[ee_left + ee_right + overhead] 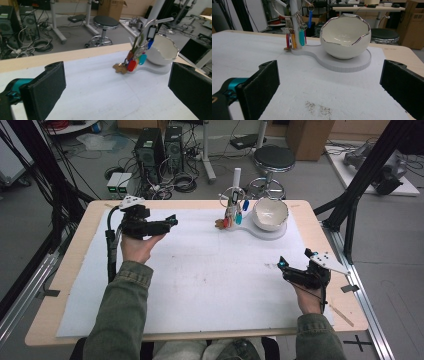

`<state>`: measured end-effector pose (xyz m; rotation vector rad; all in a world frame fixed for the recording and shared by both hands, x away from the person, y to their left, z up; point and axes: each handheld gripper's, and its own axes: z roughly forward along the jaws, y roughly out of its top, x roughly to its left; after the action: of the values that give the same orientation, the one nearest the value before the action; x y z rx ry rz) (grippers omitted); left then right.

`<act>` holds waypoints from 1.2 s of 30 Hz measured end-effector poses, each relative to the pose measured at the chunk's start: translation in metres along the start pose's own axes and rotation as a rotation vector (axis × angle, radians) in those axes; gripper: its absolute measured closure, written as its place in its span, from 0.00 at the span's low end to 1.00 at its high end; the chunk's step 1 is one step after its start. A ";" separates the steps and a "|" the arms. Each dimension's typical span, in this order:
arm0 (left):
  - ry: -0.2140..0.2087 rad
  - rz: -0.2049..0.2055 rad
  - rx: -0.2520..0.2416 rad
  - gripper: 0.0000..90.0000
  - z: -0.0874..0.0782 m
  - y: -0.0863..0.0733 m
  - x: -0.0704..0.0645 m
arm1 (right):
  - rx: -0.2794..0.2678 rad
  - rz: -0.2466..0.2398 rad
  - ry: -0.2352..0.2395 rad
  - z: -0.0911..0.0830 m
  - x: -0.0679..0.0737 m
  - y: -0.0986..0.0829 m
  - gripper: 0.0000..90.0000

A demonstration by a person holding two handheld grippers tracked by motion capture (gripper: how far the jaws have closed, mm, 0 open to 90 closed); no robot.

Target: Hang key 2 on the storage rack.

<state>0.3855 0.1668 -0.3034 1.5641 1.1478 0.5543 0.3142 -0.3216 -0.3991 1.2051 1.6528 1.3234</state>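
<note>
Nothing looks started yet: the bunch of keys hangs on the white post at the far side of the tabletop, just left of the egg-shaped bowl on the same white stand. The left hand-held gripper and the right hand-held gripper both hover with jaws spread, empty, well apart from the keys. Reaching, gripping the keys and lifting them off all seem left to do.

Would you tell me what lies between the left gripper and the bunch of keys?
Nothing: in the left gripper view, only bare white mat stretches from the open left gripper to the bunch of keys.
</note>
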 end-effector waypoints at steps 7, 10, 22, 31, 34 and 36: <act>0.016 -0.020 -0.003 0.02 -0.012 -0.015 0.013 | 0.003 -0.009 0.000 0.001 0.001 0.000 0.02; 0.027 -0.028 -0.003 0.02 -0.016 -0.021 0.018 | 0.005 -0.004 0.002 0.001 0.002 0.000 0.02; 0.056 -0.058 0.008 0.02 -0.029 -0.042 0.033 | 0.009 -0.007 0.011 0.006 0.004 0.000 0.02; 0.080 -0.066 0.005 0.02 -0.039 -0.053 0.040 | 0.010 -0.009 0.012 0.008 0.004 0.001 0.02; 0.085 -0.066 0.005 0.02 -0.042 -0.057 0.043 | 0.010 -0.012 0.012 0.009 0.004 0.001 0.02; 0.092 -0.063 0.008 0.02 -0.046 -0.059 0.044 | 0.011 -0.010 0.012 0.008 0.004 0.000 0.02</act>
<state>0.3444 0.2256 -0.3527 1.5176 1.2653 0.5851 0.3206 -0.3148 -0.4005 1.1957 1.6741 1.3190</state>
